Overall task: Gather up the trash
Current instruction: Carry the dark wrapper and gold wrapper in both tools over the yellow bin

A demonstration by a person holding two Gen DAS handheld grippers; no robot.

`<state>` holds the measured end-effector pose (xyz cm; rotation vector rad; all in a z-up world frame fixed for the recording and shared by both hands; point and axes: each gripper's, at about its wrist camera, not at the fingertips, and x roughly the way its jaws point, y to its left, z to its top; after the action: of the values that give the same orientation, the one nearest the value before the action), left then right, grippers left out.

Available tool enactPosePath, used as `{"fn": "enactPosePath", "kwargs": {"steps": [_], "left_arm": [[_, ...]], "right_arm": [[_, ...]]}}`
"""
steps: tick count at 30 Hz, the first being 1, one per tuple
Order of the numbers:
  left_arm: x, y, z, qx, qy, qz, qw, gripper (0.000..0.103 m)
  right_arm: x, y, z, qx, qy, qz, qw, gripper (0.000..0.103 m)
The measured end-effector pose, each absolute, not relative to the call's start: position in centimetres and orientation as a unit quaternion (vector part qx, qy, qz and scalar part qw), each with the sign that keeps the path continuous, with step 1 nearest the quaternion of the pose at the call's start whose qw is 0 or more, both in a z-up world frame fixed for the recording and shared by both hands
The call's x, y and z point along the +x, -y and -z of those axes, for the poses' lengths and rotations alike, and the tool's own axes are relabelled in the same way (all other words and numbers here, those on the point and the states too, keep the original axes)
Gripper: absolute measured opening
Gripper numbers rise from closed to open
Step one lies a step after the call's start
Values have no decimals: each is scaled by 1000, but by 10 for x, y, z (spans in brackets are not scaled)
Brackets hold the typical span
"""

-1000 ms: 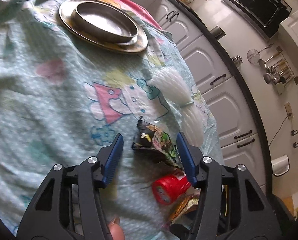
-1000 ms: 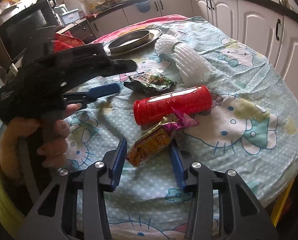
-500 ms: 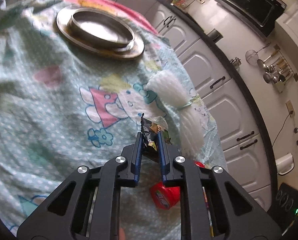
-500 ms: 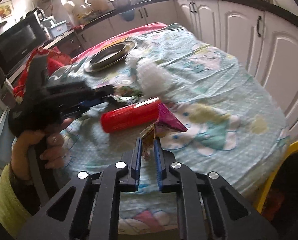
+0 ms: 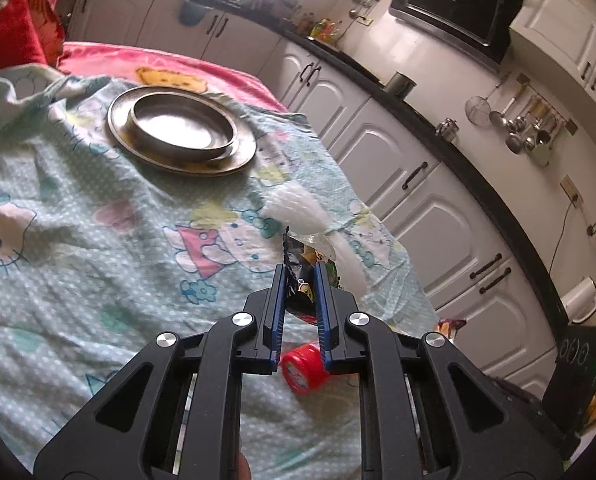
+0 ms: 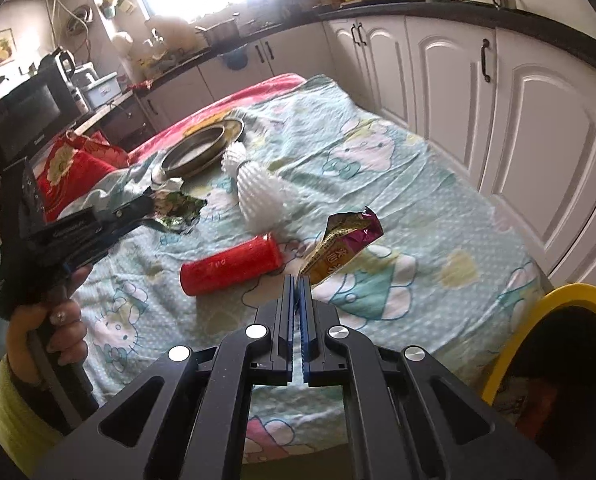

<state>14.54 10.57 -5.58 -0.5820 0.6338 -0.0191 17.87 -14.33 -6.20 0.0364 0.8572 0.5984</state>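
My left gripper [image 5: 300, 270] is shut on a dark snack wrapper [image 5: 300, 276] and holds it above the table; in the right wrist view the same wrapper [image 6: 177, 206] hangs from that gripper [image 6: 149, 206]. My right gripper [image 6: 296, 280] is shut on an orange and purple snack wrapper [image 6: 340, 246], lifted off the cloth. A red cylindrical can [image 6: 231, 266] lies on its side on the tablecloth between the two grippers; its end shows in the left wrist view [image 5: 302, 366]. A white foam net sleeve [image 6: 257, 192] lies beyond the can.
A yellow-rimmed bin [image 6: 554, 364] stands at the table's near right edge. Stacked metal plates [image 5: 179, 130] sit at the far side of the table. A red cushion [image 6: 73, 168] lies at the left. White cabinets [image 6: 498, 120] run along the right.
Both grippers closed on their wrappers and lifted them off the cloth. The right gripper has pulled back and right, bringing the yellow bin into view.
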Motion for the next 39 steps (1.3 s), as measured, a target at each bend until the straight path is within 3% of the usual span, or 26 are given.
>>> {"fn": "enactPosePath", "kwargs": {"steps": [14, 39], "left_arm": [[140, -54, 29, -236, -296, 62, 923, 9], [138, 41, 26, -154, -317, 140, 925, 9]], "right_arm": [[157, 193, 29, 21, -359, -257, 897, 3], [131, 281, 23, 59, -334, -177, 924, 3]]}}
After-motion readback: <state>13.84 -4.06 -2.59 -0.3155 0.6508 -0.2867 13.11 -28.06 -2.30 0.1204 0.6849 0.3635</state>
